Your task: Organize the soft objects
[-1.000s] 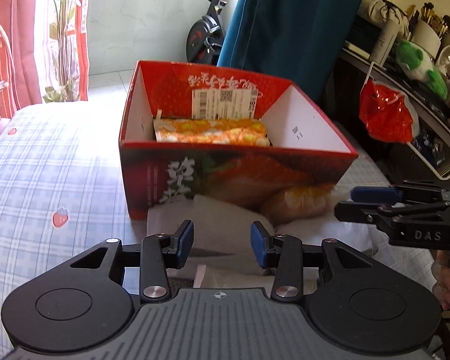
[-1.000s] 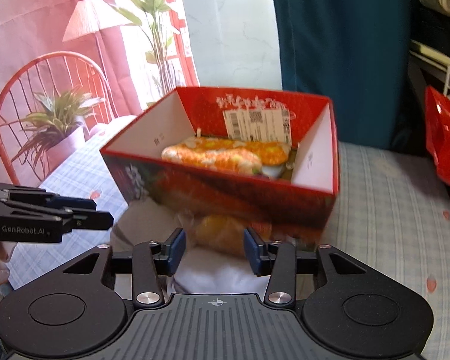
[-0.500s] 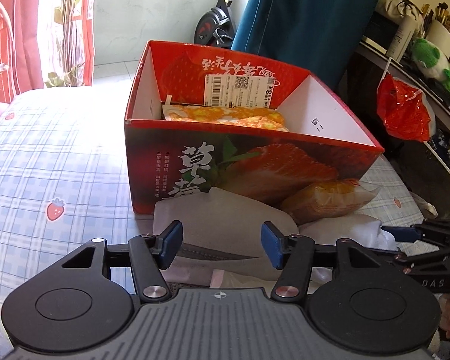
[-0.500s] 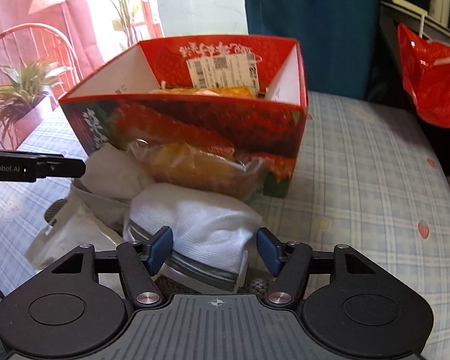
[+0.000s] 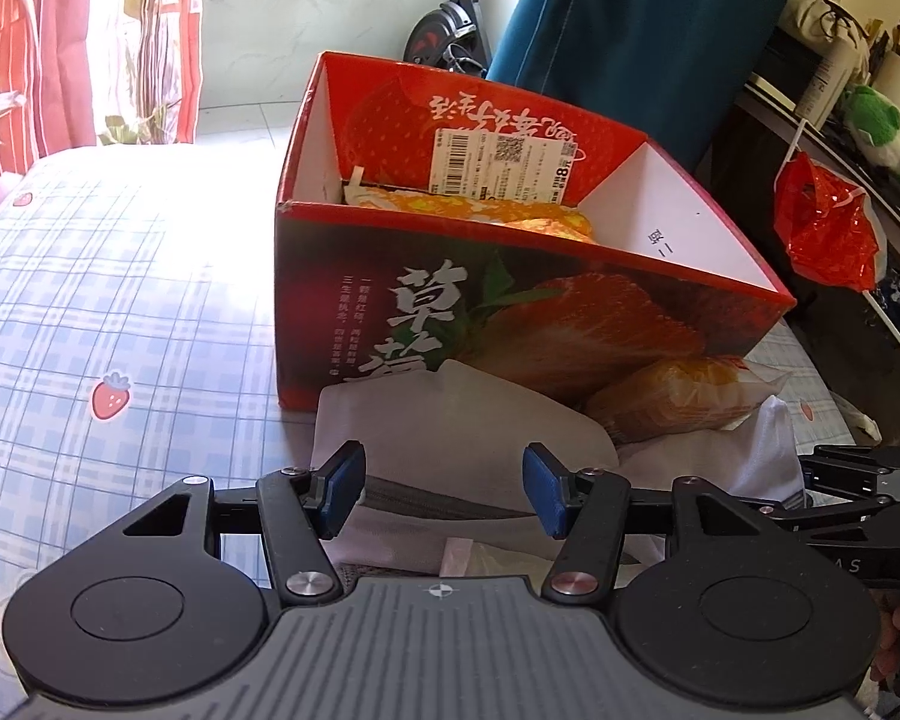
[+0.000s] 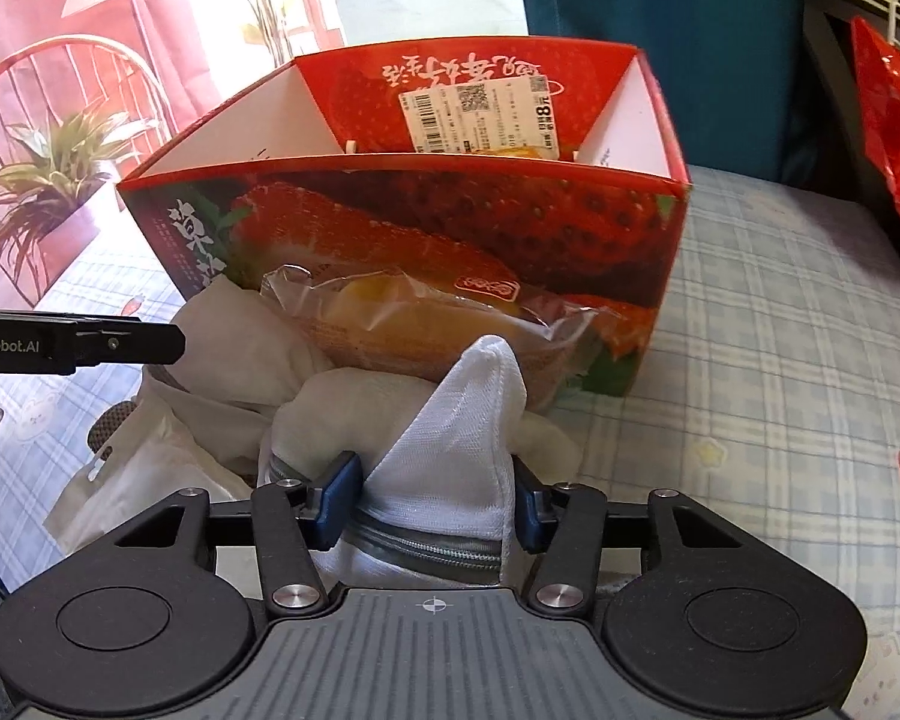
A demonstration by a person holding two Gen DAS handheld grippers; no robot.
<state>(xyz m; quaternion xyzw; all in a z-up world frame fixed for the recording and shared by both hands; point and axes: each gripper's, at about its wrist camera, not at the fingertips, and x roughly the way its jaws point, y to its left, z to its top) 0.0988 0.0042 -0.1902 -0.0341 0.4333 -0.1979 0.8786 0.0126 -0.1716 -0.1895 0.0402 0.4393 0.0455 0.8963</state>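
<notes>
**A:** What soft things were there, and where did they lie?

**B:** A heap lay on the blue-checked bedsheet with strawberry print, pressed against the front wall of the red cardboard strawberry box. Nearest the right hand-held gripper was a white woven cloth pouch with a grey zip. Beside it lay a pale grey fabric pouch, and a clear plastic-wrapped orange bread leaned on the box.

**A:** How would the white pouch handle?

**B:** Probably light and limp. It would likely sag and fold, so a pinch on the bunched cloth above the zip looked safest. The bread's wrapper looked slippery and its contents crushable.

**A:** What were the grippers doing?

**B:** The right one's jaws had just been closing, with the white pouch between them. Its blue pads touched the cloth on both sides. The left hand-held gripper had its jaws wide apart above the grey pouch, gripping nothing.

**A:** What did the box hold?

**B:** An open top, white inner walls, a barcode label, and an orange-and-yellow wrapped packet already inside. Most of the floor was hidden.
</notes>
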